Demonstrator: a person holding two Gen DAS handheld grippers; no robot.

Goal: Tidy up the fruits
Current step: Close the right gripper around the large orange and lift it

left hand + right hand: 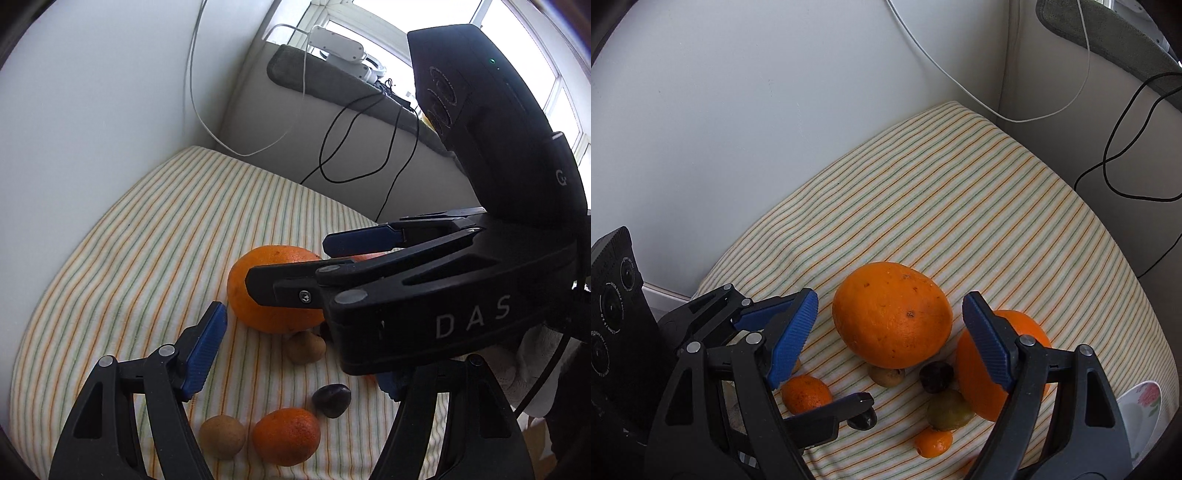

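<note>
Fruits lie in a cluster on a striped cloth. A large orange sits between and just beyond the fingers of my right gripper, which is open and empty. A second orange lies behind its right finger. Near them lie a small mandarin, a brown fruit, a dark fruit, a greenish fruit and a tiny orange fruit. My left gripper is open and empty above a mandarin, a tan fruit and a dark fruit. The large orange lies beyond it, under the right gripper's fingers.
The cloth fills a corner between white walls. White and black cables hang at the back. A floral white plate sits at the cloth's right edge. The right gripper's body crosses the right side of the left wrist view.
</note>
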